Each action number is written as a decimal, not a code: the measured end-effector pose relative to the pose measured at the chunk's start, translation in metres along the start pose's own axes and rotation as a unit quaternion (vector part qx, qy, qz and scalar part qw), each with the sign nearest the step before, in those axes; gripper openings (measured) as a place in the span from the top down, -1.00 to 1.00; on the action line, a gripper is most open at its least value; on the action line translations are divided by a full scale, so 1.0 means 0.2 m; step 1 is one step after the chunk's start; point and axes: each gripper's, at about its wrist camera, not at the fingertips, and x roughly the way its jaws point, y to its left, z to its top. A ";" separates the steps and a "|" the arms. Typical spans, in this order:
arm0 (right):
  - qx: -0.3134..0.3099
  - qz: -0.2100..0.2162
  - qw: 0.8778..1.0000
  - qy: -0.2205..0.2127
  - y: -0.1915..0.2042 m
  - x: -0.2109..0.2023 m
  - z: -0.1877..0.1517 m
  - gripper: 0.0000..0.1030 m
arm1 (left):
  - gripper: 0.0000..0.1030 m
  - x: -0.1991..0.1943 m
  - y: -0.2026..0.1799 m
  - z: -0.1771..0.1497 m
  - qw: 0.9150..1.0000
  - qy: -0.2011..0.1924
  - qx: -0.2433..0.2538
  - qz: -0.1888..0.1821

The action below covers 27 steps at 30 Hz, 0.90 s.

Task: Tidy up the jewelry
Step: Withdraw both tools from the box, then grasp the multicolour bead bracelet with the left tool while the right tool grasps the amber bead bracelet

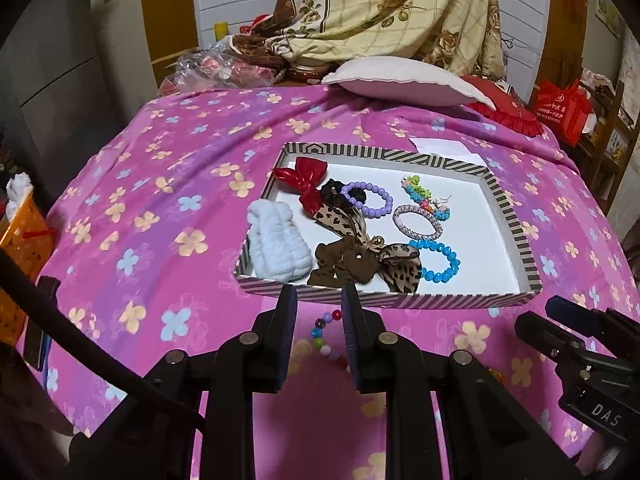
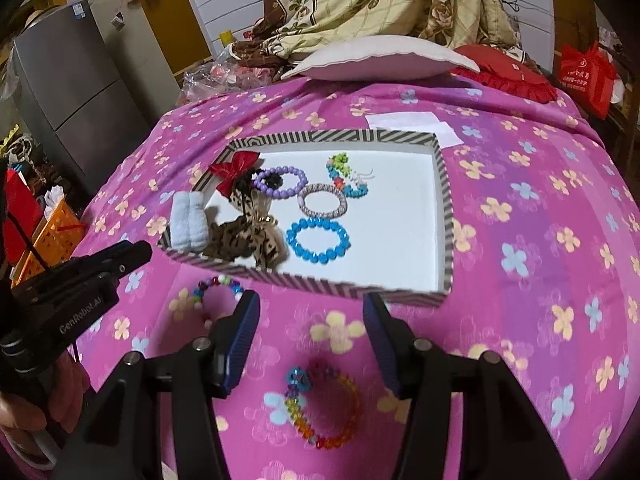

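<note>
A striped tray (image 1: 384, 300) (image 2: 320, 282) lies on the pink flowered bedcover. It holds a red bow (image 1: 304, 178), a white scrunchie (image 1: 278, 248), a leopard bow (image 1: 360, 240) and purple (image 1: 368, 200), silver (image 1: 418, 222) and blue (image 1: 436, 260) bracelets. A mixed-colour bead bracelet (image 1: 324, 336) (image 2: 218, 286) lies on the cover in front of the tray, under my open left gripper (image 1: 319, 292) (image 2: 132, 256). A rainbow bracelet (image 2: 328, 412) with a blue flower lies under my open right gripper (image 2: 312, 297) (image 1: 560, 312). Neither gripper's pads touch anything.
A white pillow (image 1: 404, 80) and a red cushion (image 1: 504, 112) lie at the bed's far end, with white paper (image 2: 412, 122) behind the tray. An orange basket (image 2: 52, 236) and a grey fridge (image 2: 76, 92) stand left of the bed. A red bag (image 1: 560, 108) hangs at right.
</note>
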 end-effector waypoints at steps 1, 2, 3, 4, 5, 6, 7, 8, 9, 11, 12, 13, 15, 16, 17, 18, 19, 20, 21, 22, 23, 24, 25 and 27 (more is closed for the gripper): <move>0.001 0.000 1.000 0.000 0.00 -0.01 -0.01 -0.11 | 0.22 -0.01 0.00 -0.01 1.000 -0.003 0.002 0.002; 0.003 0.000 1.000 0.000 0.01 -0.01 -0.02 -0.12 | 0.22 -0.02 0.00 -0.02 1.000 -0.005 0.003 0.003; 0.004 0.001 1.000 0.001 0.01 -0.02 -0.04 -0.13 | 0.22 -0.04 0.00 -0.03 1.000 -0.007 0.003 0.003; 0.005 0.002 1.000 0.001 0.01 -0.02 -0.05 -0.13 | 0.22 -0.05 0.00 -0.04 1.000 -0.008 0.003 0.003; 0.005 0.003 1.000 0.002 0.02 -0.03 -0.06 -0.13 | 0.22 -0.06 0.00 -0.05 1.000 -0.009 0.002 0.003; 0.005 0.003 1.000 0.001 0.02 -0.03 -0.07 -0.13 | 0.22 -0.07 0.01 -0.06 1.000 -0.009 0.001 0.002; 0.005 0.003 1.000 0.001 0.02 -0.04 -0.07 -0.13 | 0.22 -0.07 0.01 -0.07 1.000 -0.008 0.001 0.003; 0.005 0.003 1.000 0.001 0.03 -0.05 -0.08 -0.14 | 0.22 -0.08 0.01 -0.07 1.000 -0.008 0.001 0.003; 0.004 0.004 1.000 0.000 0.03 -0.05 -0.08 -0.14 | 0.22 -0.08 0.01 -0.08 1.000 -0.009 0.000 0.003; 0.001 0.003 1.000 -0.002 0.03 -0.07 -0.09 -0.14 | 0.22 -0.09 0.02 -0.10 1.000 -0.009 -0.001 0.004; -0.002 0.002 1.000 -0.003 0.04 -0.08 -0.10 -0.14 | 0.22 -0.10 0.02 -0.10 1.000 -0.008 -0.002 0.003; -0.003 0.001 1.000 -0.003 0.04 -0.09 -0.10 -0.14 | 0.22 -0.10 0.02 -0.11 1.000 -0.007 -0.004 0.002; -0.008 -0.002 1.000 -0.003 0.05 -0.10 -0.11 -0.15 | 0.22 -0.11 0.03 -0.12 1.000 -0.006 -0.005 -0.001; -0.009 -0.002 1.000 -0.004 0.06 -0.10 -0.12 -0.15 | 0.22 -0.11 0.03 -0.12 1.000 -0.006 -0.005 -0.001; -0.009 -0.002 1.000 -0.005 0.06 -0.11 -0.12 -0.15 | 0.22 -0.12 0.02 -0.12 1.000 -0.005 -0.004 -0.001; -0.009 -0.002 1.000 -0.005 0.06 -0.11 -0.12 -0.16 | 0.22 -0.12 0.02 -0.13 1.000 -0.006 -0.004 -0.002; -0.009 -0.002 1.000 -0.005 0.06 -0.12 -0.13 -0.17 | 0.22 -0.12 0.02 -0.13 1.000 -0.007 -0.004 -0.002; -0.010 -0.002 1.000 -0.005 0.06 -0.12 -0.13 -0.17 | 0.22 -0.13 0.02 -0.13 1.000 -0.006 -0.003 -0.002; -0.011 -0.003 1.000 -0.004 0.06 -0.12 -0.14 -0.18 | 0.22 -0.13 0.02 -0.13 1.000 -0.006 -0.003 -0.002; -0.012 -0.004 1.000 -0.003 0.06 -0.12 -0.14 -0.19 | 0.22 -0.13 0.02 -0.14 1.000 -0.006 -0.003 -0.003; -0.012 -0.005 1.000 -0.002 0.06 -0.12 -0.14 -0.19 | 0.22 -0.13 0.02 -0.14 1.000 -0.005 -0.004 -0.003; -0.012 -0.006 1.000 -0.001 0.05 -0.12 -0.15 -0.19 | 0.22 -0.13 0.02 -0.14 1.000 -0.004 -0.005 -0.003; -0.012 -0.005 1.000 0.000 0.05 -0.12 -0.15 -0.20 | 0.22 -0.13 0.03 -0.14 1.000 -0.001 -0.006 -0.005; -0.013 -0.006 1.000 0.002 0.04 -0.12 -0.16 -0.20 | 0.22 -0.12 0.04 -0.15 1.000 0.006 -0.010 -0.011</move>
